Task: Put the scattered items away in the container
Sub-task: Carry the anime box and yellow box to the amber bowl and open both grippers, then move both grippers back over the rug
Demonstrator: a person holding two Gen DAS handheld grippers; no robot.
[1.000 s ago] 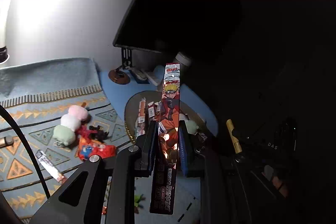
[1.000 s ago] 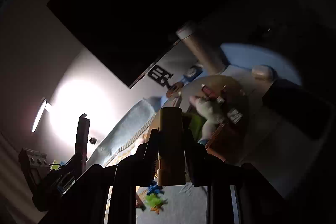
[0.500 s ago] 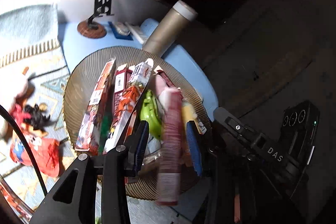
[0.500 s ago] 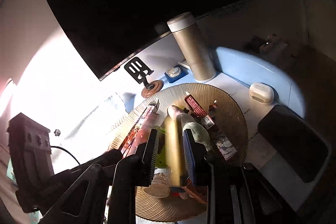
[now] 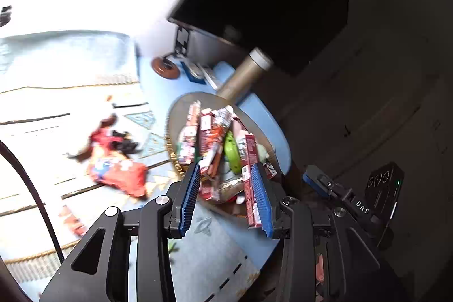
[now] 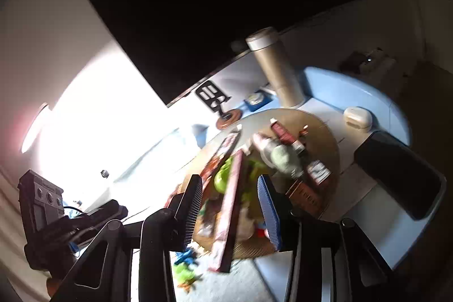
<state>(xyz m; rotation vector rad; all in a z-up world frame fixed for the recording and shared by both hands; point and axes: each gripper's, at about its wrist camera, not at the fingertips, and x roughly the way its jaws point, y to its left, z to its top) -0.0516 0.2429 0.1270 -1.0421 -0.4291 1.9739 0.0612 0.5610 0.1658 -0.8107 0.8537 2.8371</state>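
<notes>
Left wrist view: my left gripper point(image 5: 225, 197) hangs with jaws apart over the round tray point(image 5: 172, 115) at the desk's right edge; a long red box point(image 5: 250, 180) leans on one pad and may tip off the near rim. My right gripper point(image 6: 230, 210) is opening, its long pink box point(image 6: 232, 205) dropping free, half over that rim. Red packet point(image 5: 119, 174) waits mid-mat; the tall flask point(image 6: 276, 72) crowds the tray's far edge
</notes>
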